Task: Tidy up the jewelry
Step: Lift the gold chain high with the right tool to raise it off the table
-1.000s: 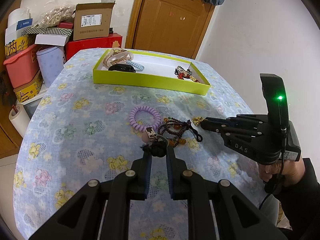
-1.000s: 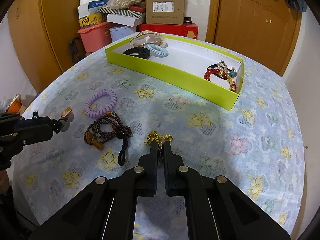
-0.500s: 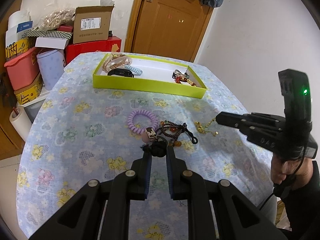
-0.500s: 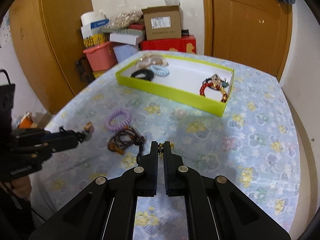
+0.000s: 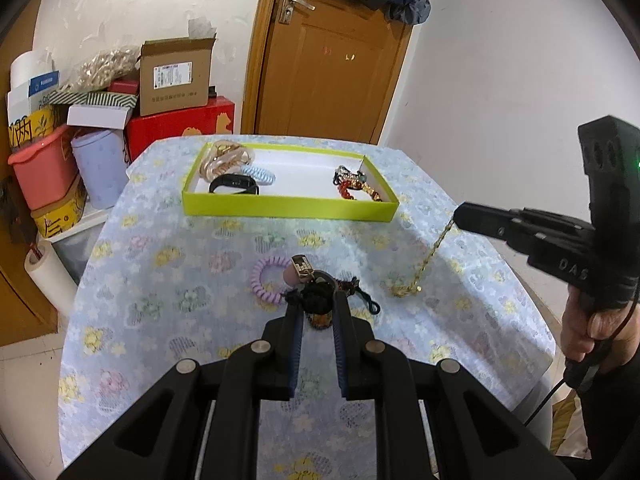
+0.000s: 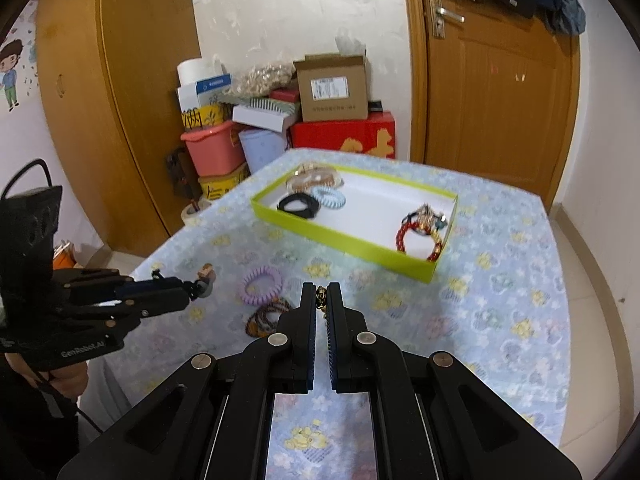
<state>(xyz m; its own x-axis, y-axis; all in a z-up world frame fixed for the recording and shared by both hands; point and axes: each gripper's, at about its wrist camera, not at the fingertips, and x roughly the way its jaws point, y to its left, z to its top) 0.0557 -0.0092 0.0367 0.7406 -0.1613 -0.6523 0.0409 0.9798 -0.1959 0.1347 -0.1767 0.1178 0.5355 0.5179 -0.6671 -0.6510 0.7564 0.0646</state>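
Left wrist view shows the table [image 5: 160, 280] in a floral cloth, bearing a lime-green tray [image 5: 288, 207] of bracelets at its far side. Nearer lie a purple coil hair tie [image 5: 266, 282] and a brown bead bracelet [image 6: 266, 316]. The right claw [image 5: 460, 216] is clenched on a gold chain [image 5: 424, 264], whose lower end trails on the cloth. The left claw [image 5: 316, 300] grasps a black-corded charm [image 5: 302, 272], held above the table.

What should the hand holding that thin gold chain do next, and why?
Probably carry it over to the shallow yellow-green box. The right gripper is shut on the gold chain, whose lower end seems to touch the floral tablecloth, and other jewelry already lies in that box.
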